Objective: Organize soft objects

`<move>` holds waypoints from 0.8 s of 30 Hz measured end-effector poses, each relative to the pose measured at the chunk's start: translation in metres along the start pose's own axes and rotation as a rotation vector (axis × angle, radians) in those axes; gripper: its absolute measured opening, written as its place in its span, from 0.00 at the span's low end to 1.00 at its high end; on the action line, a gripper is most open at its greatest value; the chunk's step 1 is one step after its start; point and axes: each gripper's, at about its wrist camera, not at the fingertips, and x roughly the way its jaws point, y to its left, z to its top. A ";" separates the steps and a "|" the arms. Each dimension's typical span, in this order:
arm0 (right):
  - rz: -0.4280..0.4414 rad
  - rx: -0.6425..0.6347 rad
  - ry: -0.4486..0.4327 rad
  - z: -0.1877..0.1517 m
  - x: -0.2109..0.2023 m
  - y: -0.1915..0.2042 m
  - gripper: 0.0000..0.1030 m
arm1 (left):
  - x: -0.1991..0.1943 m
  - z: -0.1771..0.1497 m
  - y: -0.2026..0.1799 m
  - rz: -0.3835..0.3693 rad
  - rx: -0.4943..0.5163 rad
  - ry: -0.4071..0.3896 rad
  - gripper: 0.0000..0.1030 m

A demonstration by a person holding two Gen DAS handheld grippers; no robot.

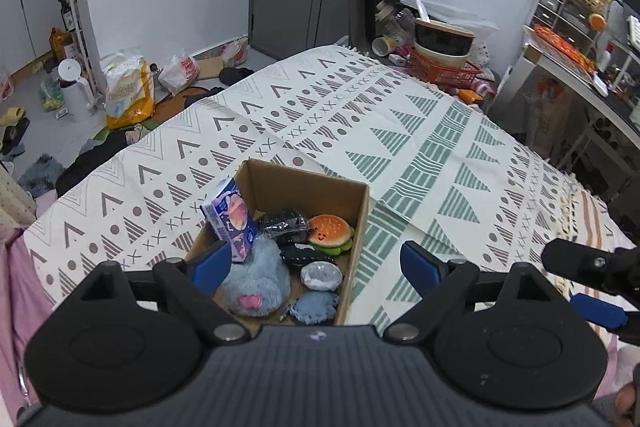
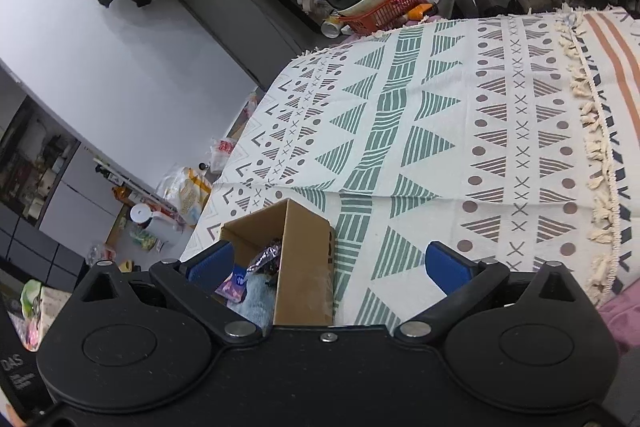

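An open cardboard box (image 1: 362, 223) stands on the patterned cloth (image 1: 420, 147). Inside lie a blue furry plush (image 1: 256, 283), a burger toy (image 1: 331, 231), a purple tissue pack (image 1: 230, 217) leaning on the left wall, dark wrapped bundles (image 1: 286, 225) and two grey-blue balls (image 1: 320, 275). My left gripper (image 1: 316, 267) hovers open over the box's near end, holding nothing. My right gripper (image 2: 328, 267) is open and empty, just right of the box (image 2: 308, 259); it also shows at the right edge of the left wrist view (image 1: 588, 283).
A red basket (image 1: 444, 69) with stacked bowls stands beyond the cloth's far edge. Bags, a white kettle (image 1: 74, 89) and clutter cover the floor to the left. A desk with shelves (image 1: 576, 67) is on the right. A tasselled cloth edge (image 2: 596, 155) runs along the right.
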 end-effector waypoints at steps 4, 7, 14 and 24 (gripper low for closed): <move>-0.013 -0.028 0.001 -0.004 -0.011 0.002 1.00 | -0.021 -0.001 -0.003 0.006 0.033 -0.012 0.88; -0.023 -0.050 -0.008 -0.006 -0.022 0.004 1.00 | -0.033 -0.003 -0.005 0.000 0.047 -0.013 0.89; -0.038 -0.096 -0.017 -0.011 -0.042 0.012 1.00 | -0.059 -0.011 -0.007 -0.014 0.079 -0.023 0.94; -0.070 -0.191 -0.053 -0.021 -0.069 0.028 1.00 | -0.093 -0.023 -0.003 -0.025 0.099 -0.058 0.99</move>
